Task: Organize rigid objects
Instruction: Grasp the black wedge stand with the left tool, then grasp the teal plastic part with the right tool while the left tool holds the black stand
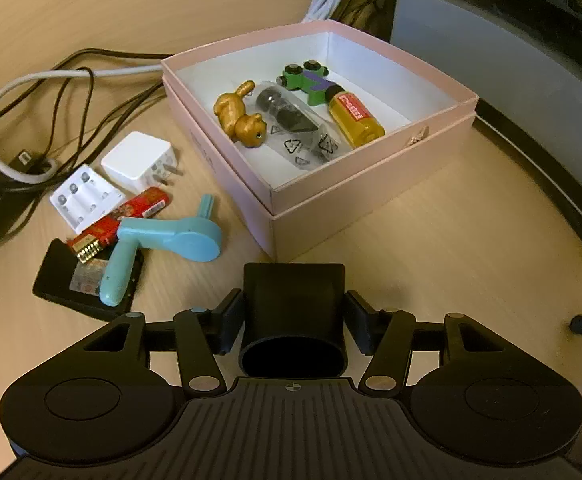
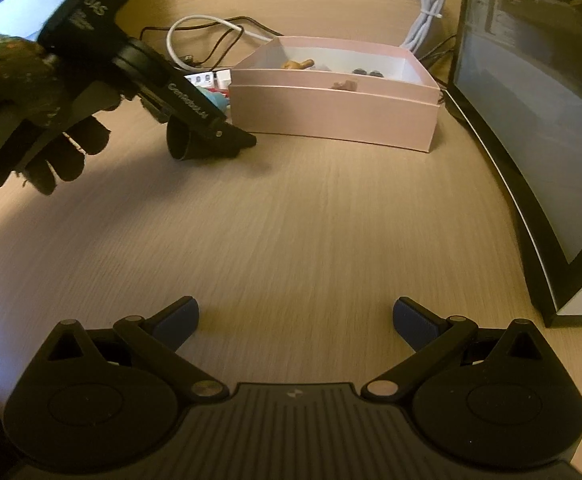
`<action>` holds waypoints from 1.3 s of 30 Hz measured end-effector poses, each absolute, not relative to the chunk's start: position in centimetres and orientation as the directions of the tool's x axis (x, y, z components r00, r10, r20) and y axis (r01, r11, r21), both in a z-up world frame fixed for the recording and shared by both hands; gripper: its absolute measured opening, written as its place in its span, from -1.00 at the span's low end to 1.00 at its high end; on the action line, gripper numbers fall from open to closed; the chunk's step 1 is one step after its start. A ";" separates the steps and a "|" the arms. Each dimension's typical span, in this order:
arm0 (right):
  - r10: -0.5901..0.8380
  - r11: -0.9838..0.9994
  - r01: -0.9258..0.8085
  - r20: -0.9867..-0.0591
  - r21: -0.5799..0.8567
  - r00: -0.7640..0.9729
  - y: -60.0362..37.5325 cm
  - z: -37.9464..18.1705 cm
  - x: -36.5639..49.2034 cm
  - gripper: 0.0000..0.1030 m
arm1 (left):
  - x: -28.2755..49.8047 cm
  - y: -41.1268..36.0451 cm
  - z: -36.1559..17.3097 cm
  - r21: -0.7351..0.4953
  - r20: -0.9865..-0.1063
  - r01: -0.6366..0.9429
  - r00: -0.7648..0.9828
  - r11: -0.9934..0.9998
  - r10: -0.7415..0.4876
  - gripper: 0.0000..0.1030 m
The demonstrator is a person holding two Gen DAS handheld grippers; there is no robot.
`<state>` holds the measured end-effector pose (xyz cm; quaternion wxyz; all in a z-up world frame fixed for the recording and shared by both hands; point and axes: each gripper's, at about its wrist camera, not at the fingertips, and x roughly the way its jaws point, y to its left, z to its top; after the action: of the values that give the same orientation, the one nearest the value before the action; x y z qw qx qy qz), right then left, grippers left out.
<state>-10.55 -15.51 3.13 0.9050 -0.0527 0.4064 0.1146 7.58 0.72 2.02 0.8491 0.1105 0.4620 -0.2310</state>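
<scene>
My left gripper (image 1: 293, 312) is shut on a black hollow tube piece (image 1: 293, 320), held just in front of the pink box (image 1: 371, 184); it also shows in the right wrist view (image 2: 207, 140). The box (image 2: 331, 108) holds a gold figurine (image 1: 239, 116), a plastic bag of dark parts (image 1: 295, 128), a green toy (image 1: 311, 80) and a yellow bottle (image 1: 355, 120). Left of the box lie a teal handle (image 1: 167, 240), a red lighter (image 1: 131, 216), a white charger (image 1: 137, 162), a white battery holder (image 1: 85, 198) and a black tray (image 1: 63, 280). My right gripper (image 2: 295, 316) is open and empty above bare desk.
Black and white cables (image 1: 51, 92) lie behind the loose items. A monitor (image 2: 531, 120) stands along the right side of the wooden desk (image 2: 291, 220), its base edge close to the box. A gloved hand (image 2: 31, 120) holds the left gripper.
</scene>
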 end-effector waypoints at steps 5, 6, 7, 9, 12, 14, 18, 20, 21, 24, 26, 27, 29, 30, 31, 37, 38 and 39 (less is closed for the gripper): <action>0.180 0.961 -0.277 -0.755 -0.002 0.630 -15.7 3.2 -10.5 0.90 | 5.9 1.6 2.8 -0.036 -0.807 0.479 0.503 0.877 -0.308 0.15; 0.180 0.960 -0.280 -0.757 -0.004 0.628 -15.8 3.4 -10.3 0.86 | 5.3 2.1 3.3 -0.050 -0.798 0.468 0.512 0.882 -0.317 0.15; 0.177 0.960 -0.279 -0.758 -0.007 0.628 -15.9 3.5 -10.1 0.83 | 4.6 2.6 3.7 -0.063 -0.790 0.453 0.522 0.889 -0.322 0.15; 0.154 0.966 -0.259 -0.744 -0.026 0.650 -16.1 4.1 -9.7 0.83 | 3.2 3.7 4.7 -0.085 -0.772 0.427 0.543 0.900 -0.330 0.15; 0.147 0.970 -0.240 -0.700 -0.036 0.699 -16.3 5.4 -8.9 0.83 | 0.8 5.8 6.0 -0.117 -0.755 0.367 0.571 0.923 -0.322 0.14; 0.160 0.969 -0.243 -0.678 -0.029 0.717 -16.2 6.2 -8.0 0.83 | -0.6 7.6 6.8 -0.150 -0.740 0.313 0.594 0.938 -0.317 0.14; 0.207 0.957 -0.289 -0.625 -0.030 0.753 -14.5 7.9 -5.7 0.83 | -3.5 12.4 8.8 -0.194 -0.696 0.195 0.663 0.961 -0.275 0.13; 0.241 0.945 -0.325 -0.601 -0.033 0.762 -12.9 8.4 -4.8 0.83 | -4.6 14.5 9.7 -0.198 -0.681 0.148 0.690 0.969 -0.245 0.13; 0.260 0.937 -0.349 -0.592 -0.038 0.763 -11.9 8.6 -4.2 0.83 | -5.2 15.6 10.2 -0.198 -0.675 0.125 0.702 0.972 -0.228 0.13; 0.303 0.911 -0.408 -0.572 -0.061 0.762 -8.3 8.8 -2.7 0.83 | -6.9 18.6 11.0 -0.198 -0.661 0.063 0.728 0.978 -0.181 0.13; 0.328 0.892 -0.446 -0.569 -0.077 0.754 -5.6 8.8 -1.2 0.82 | -8.2 20.3 11.3 -0.204 -0.653 0.023 0.742 0.979 -0.153 0.13; 0.341 0.883 -0.462 -0.567 -0.080 0.750 -4.5 8.8 -0.6 0.82 | -8.8 21.3 11.4 -0.211 -0.651 0.004 0.746 0.978 -0.143 0.13; 0.370 0.866 -0.493 -0.567 -0.076 0.737 -2.4 8.8 1.1 0.82 | -9.9 23.1 11.4 -0.227 -0.650 -0.032 0.749 0.973 -0.127 0.13; 0.376 0.861 -0.503 -0.573 -0.074 0.728 -1.4 8.6 1.9 0.82 | -10.4 23.8 11.3 -0.236 -0.652 -0.047 0.749 0.971 -0.122 0.13; 0.377 0.856 -0.511 -0.587 -0.074 0.716 -0.3 8.3 3.2 0.82 | -10.8 24.7 11.2 -0.247 -0.655 -0.063 0.746 0.967 -0.119 0.13; 0.339 0.867 -0.493 -0.633 -0.078 0.696 4.3 6.2 9.1 0.77 | -11.6 28.2 9.7 -0.291 -0.677 -0.111 0.726 0.950 -0.123 0.13; 0.342 0.867 -0.494 -0.643 -0.066 0.686 4.8 6.0 10.2 0.66 | -11.6 28.5 9.5 -0.294 -0.682 -0.112 0.721 0.949 -0.126 0.13; 0.345 0.870 -0.492 -0.652 -0.048 0.675 5.1 5.7 11.1 0.55 | -11.4 28.7 9.2 -0.296 -0.685 -0.110 0.717 0.949 -0.131 0.13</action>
<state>11.13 5.09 5.69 0.9085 -0.1105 0.3307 0.2303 -11.41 28.73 9.23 0.9125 -0.1601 0.3764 -0.0056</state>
